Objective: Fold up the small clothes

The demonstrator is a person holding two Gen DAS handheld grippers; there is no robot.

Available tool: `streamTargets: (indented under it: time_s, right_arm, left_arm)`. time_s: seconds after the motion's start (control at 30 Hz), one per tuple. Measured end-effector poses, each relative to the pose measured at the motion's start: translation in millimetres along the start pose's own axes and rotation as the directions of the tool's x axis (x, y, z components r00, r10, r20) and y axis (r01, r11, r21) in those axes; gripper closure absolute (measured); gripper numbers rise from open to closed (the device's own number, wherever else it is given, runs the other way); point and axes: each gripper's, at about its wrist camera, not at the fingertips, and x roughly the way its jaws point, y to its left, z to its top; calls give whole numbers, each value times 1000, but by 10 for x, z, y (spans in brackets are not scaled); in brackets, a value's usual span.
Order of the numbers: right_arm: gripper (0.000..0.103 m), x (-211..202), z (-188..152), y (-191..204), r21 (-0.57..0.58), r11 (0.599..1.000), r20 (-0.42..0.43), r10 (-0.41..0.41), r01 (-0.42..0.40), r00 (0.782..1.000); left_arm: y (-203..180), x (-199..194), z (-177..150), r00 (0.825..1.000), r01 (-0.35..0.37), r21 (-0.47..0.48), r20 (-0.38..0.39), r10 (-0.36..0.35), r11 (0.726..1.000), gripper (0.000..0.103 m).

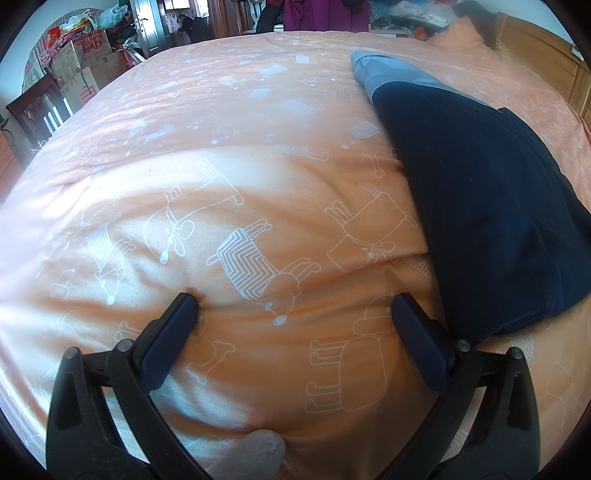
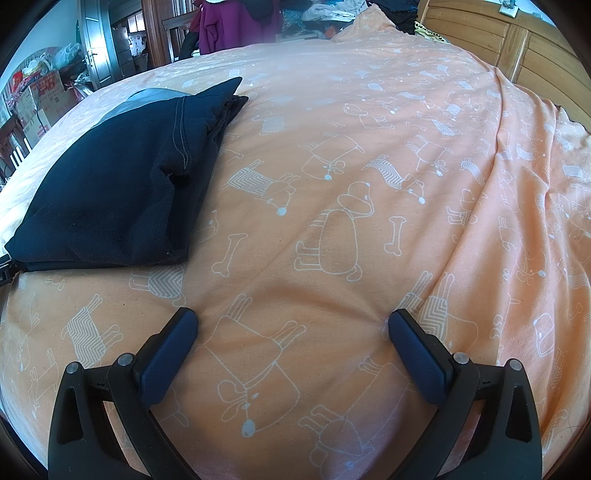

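Note:
A dark navy garment (image 1: 476,192) with a grey-blue band at its far end lies folded in a flat stack on the orange bedspread (image 1: 258,155). In the left wrist view it is to the right of my left gripper (image 1: 295,302), which is open and empty, its fingertips low on the bedspread. In the right wrist view the same garment (image 2: 122,184) lies to the upper left of my right gripper (image 2: 291,321), which is open and empty, low over the bedspread (image 2: 369,184).
The bedspread has white dog and bone prints and soft wrinkles. A wooden headboard (image 2: 517,48) stands at the right. Cardboard boxes (image 1: 81,70) and bags are stacked beyond the bed at the left. Clothes (image 2: 229,26) hang beyond the far edge.

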Motion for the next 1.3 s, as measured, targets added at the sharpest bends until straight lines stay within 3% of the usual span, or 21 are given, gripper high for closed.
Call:
streamTargets:
  time_s: [1.1, 1.3]
  right_arm:
    - [0, 8, -1, 2, -1, 1000, -1, -2, 2, 1000]
    - [0, -1, -9, 17, 3, 1000, 5, -7, 7, 1000]
  left_arm:
    - [-3, 44, 24, 1000, -3, 4, -1, 3, 1000, 0]
    - [27, 50, 72, 999, 16, 1, -35, -16, 1000, 0]
